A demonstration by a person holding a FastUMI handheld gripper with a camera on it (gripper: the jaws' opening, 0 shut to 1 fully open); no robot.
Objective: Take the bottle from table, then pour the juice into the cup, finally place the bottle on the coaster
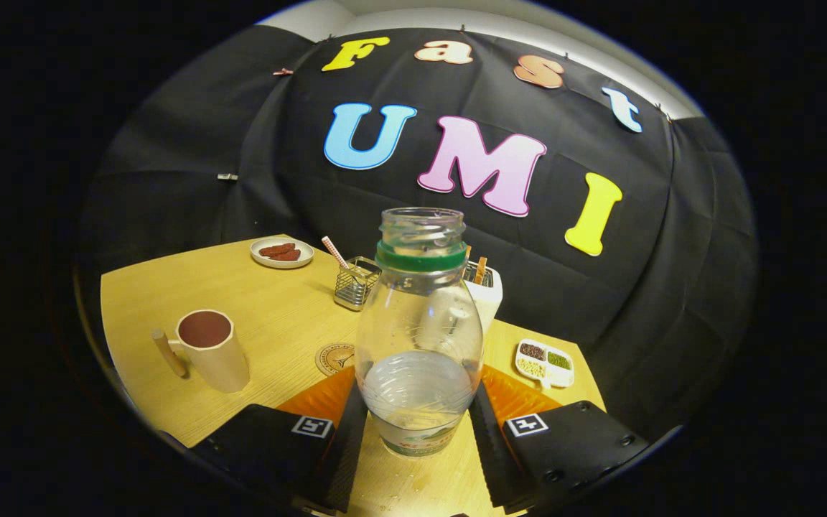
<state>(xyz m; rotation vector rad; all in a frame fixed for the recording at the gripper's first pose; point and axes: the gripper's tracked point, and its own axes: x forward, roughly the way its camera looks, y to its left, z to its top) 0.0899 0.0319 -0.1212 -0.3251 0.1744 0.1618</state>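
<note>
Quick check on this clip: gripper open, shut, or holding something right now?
Gripper: shut on the bottle, one finger pressed against each side of its lower body, bottle upright with its cap off.

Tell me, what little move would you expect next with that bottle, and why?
Probably a lift of the clear bottle off the wooden table, then a carry toward the cup. The gripper has both fingers pressed on the bottle's lower sides, the bottle stands upright with no cap and some liquid inside, and the round coaster beside it lies bare.
</note>
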